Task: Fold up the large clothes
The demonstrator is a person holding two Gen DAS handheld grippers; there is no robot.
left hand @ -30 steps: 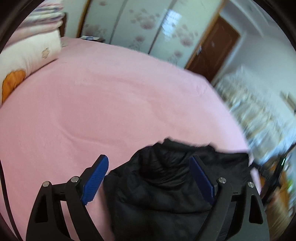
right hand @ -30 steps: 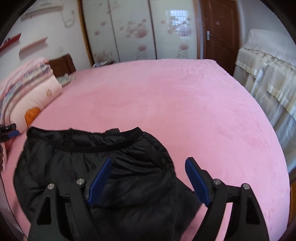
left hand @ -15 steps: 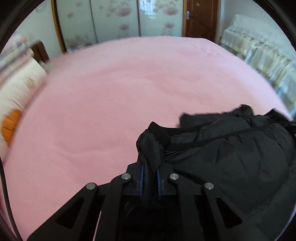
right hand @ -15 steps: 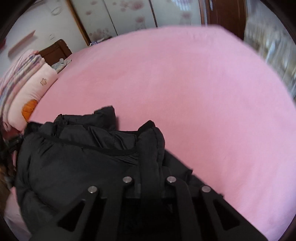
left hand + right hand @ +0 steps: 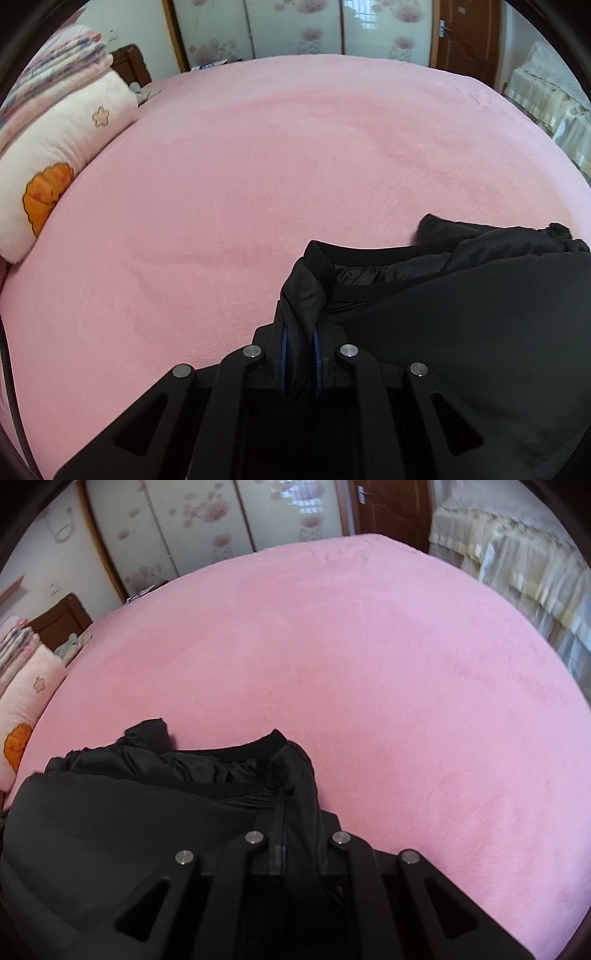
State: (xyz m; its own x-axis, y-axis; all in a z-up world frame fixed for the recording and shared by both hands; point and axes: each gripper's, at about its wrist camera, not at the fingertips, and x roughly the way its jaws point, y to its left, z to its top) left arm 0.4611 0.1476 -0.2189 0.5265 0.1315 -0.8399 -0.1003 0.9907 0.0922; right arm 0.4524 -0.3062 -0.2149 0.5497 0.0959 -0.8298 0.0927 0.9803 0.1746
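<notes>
Fingers of the left gripper (image 5: 300, 334) are clamped on a bunched corner of the black jacket (image 5: 461, 314), a ridge of dark fabric standing up between the two blue pads (image 5: 283, 354). From that pinch the garment spreads off to the right in the left wrist view, its ribbed band running across the open hem and shiny lining showing inside.

Fingers of the right gripper (image 5: 295, 812) are likewise closed on the jacket (image 5: 110, 819), holding the opposite corner of the same banded edge; here the cloth fans out to the left, and a crumpled fold pokes up beyond the band. Both pairs of fingers have just closed onto the fabric.

Beneath the jacket lies the pink bed (image 5: 258, 166), its plush cover bare ahead of the fingers; the garment sits at the near edge. A pale pillow with an orange figure (image 5: 55, 166) rests along the left side with striped folded bedding (image 5: 55, 66) stacked on it. Floral sliding wardrobe doors (image 5: 207, 524) and a brown door (image 5: 465, 37) stand beyond the bed.
</notes>
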